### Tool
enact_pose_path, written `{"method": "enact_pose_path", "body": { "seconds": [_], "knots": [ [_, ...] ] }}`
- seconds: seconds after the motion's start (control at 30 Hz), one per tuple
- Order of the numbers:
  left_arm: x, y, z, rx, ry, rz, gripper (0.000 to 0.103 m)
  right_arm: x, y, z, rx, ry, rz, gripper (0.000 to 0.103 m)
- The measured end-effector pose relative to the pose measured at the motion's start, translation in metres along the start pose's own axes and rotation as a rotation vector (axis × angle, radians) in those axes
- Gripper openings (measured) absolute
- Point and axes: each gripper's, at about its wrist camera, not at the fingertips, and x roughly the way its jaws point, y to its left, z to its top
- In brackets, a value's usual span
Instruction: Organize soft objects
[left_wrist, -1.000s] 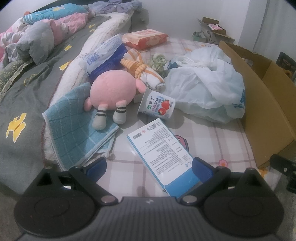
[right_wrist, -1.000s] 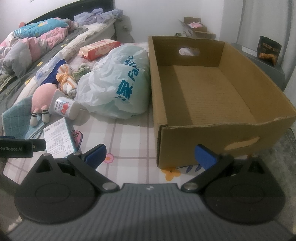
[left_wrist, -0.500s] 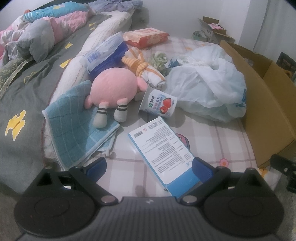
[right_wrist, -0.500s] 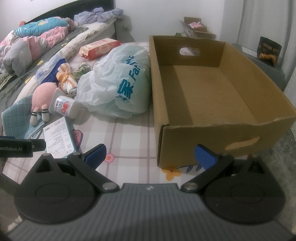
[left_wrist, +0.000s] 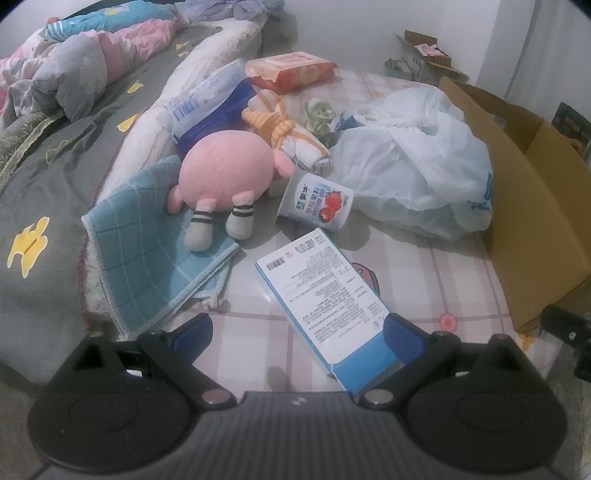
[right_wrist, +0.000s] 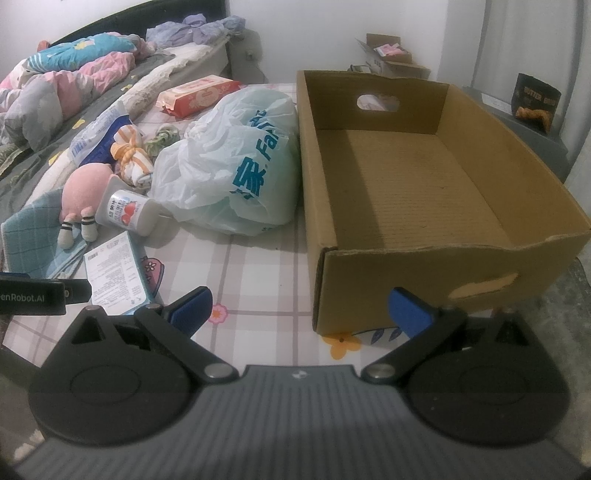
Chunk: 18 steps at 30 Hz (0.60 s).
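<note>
A pink plush toy (left_wrist: 225, 171) lies partly on a folded blue towel (left_wrist: 151, 243) on the checked sheet. Behind it sit an orange-striped cloth bundle (left_wrist: 291, 136) and a green knotted cloth (left_wrist: 317, 116). A white plastic bag (left_wrist: 413, 166) lies to the right, beside an empty cardboard box (right_wrist: 417, 177). My left gripper (left_wrist: 297, 332) is open, low at the sheet's near edge, its right finger over a blue-white carton (left_wrist: 325, 291). My right gripper (right_wrist: 299, 312) is open just before the box's near left corner. The plush toy (right_wrist: 86, 190) and bag (right_wrist: 236, 166) also show in the right wrist view.
A yoghurt cup (left_wrist: 316, 203) lies on its side between the toy and bag. A red wipes pack (left_wrist: 291, 70) and a blue-white packet (left_wrist: 210, 107) lie further back. Bedding (left_wrist: 55, 74) fills the left. Small cartons (right_wrist: 388, 59) stand by the wall.
The left gripper has eased slightly forward and left, so the toy and towel sit a little nearer. The right gripper has barely moved. Both stay open.
</note>
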Motion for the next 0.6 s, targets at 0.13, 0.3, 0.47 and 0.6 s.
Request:
{"method": "enact_pose_path", "body": {
  "seconds": [0.13, 0.3, 0.47, 0.6],
  "knots": [
    [0.0005, 0.0005, -0.0005, 0.0, 0.002, 0.0, 0.099, 0.0004, 0.0002, 0.0005, -0.001, 0.0, -0.001, 0.102],
    [0.0032, 0.0024, -0.0012, -0.003, 0.008, 0.005, 0.099, 0.0001, -0.0003, 0.0, -0.001, -0.001, -0.001, 0.102],
    [0.0073, 0.0062, -0.0011, -0.01, 0.026, 0.017, 0.099, -0.0014, 0.0011, -0.0004, -0.01, -0.017, 0.009, 0.102],
    [0.009, 0.0093, -0.0005, -0.02, 0.037, 0.022, 0.099, -0.0071, 0.0093, 0.0044, -0.053, -0.057, 0.03, 0.102]
  ]
}}
